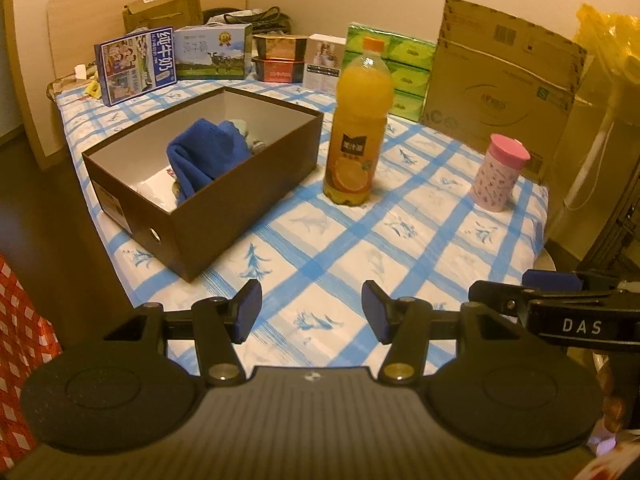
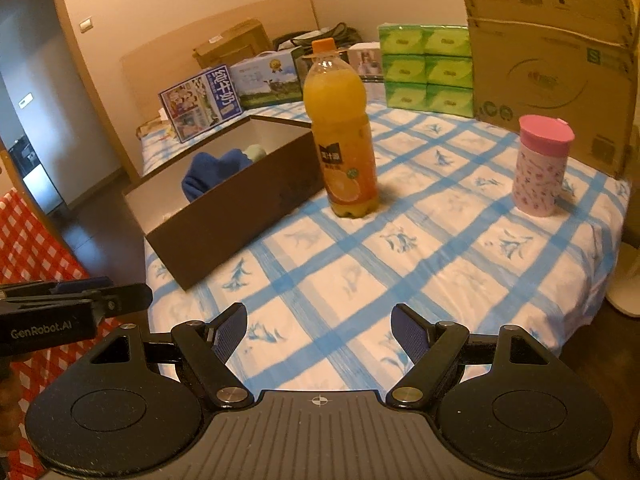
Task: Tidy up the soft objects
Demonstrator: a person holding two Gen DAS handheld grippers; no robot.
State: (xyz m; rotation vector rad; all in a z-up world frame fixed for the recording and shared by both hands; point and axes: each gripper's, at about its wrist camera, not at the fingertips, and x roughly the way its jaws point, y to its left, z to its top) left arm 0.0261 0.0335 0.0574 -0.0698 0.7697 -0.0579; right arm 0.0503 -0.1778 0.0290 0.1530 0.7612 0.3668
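Note:
A dark brown cardboard box (image 1: 240, 200) stands open on the table's left side; it also shows in the right wrist view (image 2: 224, 224). Inside lie a blue cloth (image 1: 204, 156) (image 2: 212, 174) and a pale soft item (image 2: 255, 152) behind it. My left gripper (image 1: 312, 314) is open and empty, held above the near table edge, well short of the box. My right gripper (image 2: 320, 334) is open and empty, also above the near edge, to the right of the left one.
An orange juice bottle (image 1: 360, 128) (image 2: 344, 136) stands right of the box. A pink-lidded cup (image 1: 500, 172) (image 2: 540, 168) stands further right. Milk cartons (image 1: 136, 66), green tissue packs (image 1: 400, 72) and a big cardboard box (image 1: 500, 80) line the back of the blue-checked tablecloth (image 1: 360, 248).

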